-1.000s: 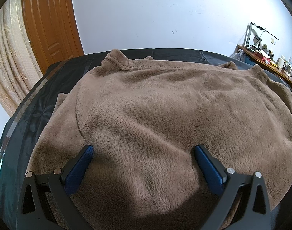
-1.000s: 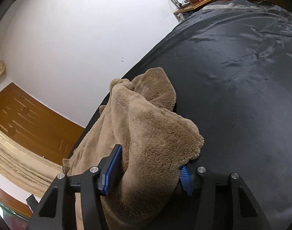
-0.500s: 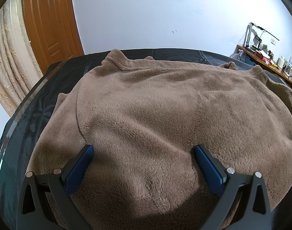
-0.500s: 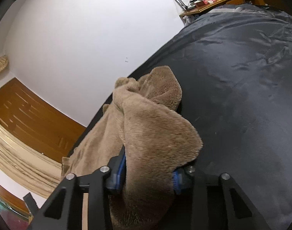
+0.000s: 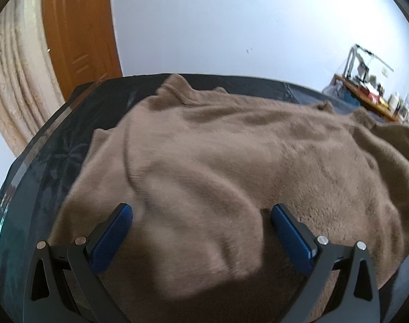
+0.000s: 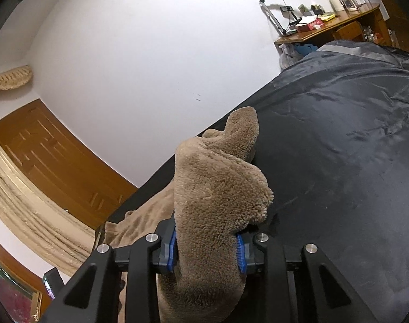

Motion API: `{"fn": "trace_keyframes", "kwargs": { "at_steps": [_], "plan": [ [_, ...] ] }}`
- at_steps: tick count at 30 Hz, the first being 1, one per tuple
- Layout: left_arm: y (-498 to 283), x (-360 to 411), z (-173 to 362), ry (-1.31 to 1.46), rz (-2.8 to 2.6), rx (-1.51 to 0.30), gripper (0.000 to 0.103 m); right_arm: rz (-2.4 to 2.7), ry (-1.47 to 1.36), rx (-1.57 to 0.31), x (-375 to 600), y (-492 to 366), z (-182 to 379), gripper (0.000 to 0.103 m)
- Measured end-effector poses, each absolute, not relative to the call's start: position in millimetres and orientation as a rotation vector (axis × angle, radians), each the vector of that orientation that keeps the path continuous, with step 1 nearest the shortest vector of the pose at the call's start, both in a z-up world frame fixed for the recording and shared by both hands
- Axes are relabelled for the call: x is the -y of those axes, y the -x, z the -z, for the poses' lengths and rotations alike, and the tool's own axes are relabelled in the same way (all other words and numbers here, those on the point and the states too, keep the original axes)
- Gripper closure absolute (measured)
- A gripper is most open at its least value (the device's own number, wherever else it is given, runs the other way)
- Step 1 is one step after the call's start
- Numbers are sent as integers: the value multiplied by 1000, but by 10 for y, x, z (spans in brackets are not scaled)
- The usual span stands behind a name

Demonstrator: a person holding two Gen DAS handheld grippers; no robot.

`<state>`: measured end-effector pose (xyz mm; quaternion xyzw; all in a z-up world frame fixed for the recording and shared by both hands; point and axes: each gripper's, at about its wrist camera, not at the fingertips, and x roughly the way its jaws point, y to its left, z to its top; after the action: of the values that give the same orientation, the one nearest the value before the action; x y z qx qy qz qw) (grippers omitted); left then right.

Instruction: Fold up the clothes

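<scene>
Your right gripper [image 6: 205,250] has just been closing and now pinches a bunched fold of the brown fleece garment [image 6: 217,188], lifted off the dark bed cover [image 6: 338,161]. Your left gripper [image 5: 201,212] stands spread over the garment, which lies flat across the bed.

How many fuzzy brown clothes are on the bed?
1. One fuzzy brown garment lies spread over the dark bed cover; its corner is pinched in the right hand-held gripper. Anything beneath it is hidden.
</scene>
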<state>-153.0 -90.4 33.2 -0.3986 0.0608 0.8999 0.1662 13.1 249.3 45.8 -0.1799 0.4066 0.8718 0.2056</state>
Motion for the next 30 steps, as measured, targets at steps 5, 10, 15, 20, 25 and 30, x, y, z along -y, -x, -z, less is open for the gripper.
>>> {"fn": "trace_keyframes", "kwargs": {
  "at_steps": [5,10,15,20,25,30],
  "plan": [
    [1601,1195,-489,1095,-2617,-170,0,-2461,486,-1140,-2448,-97,-617,70],
    [1770,1507,-401,1168,-2635,-172,0,-2511,466,-1131,-2322,21,-762,72],
    [1857,1743,-267,1240,-2583,-43,0,-2560,467,-1101,-2143,160,-879,73],
    [1854,1842,-276,1235,-2586,0,0,-2610,477,-1070,-1925,320,-973,73],
    [1902,2130,-365,1231,-2626,150,0,-2693,497,-1031,-1615,569,-1092,74],
    [1992,2458,-438,1230,-2684,294,0,-2866,606,-937,-969,913,-1094,74]
  ]
}}
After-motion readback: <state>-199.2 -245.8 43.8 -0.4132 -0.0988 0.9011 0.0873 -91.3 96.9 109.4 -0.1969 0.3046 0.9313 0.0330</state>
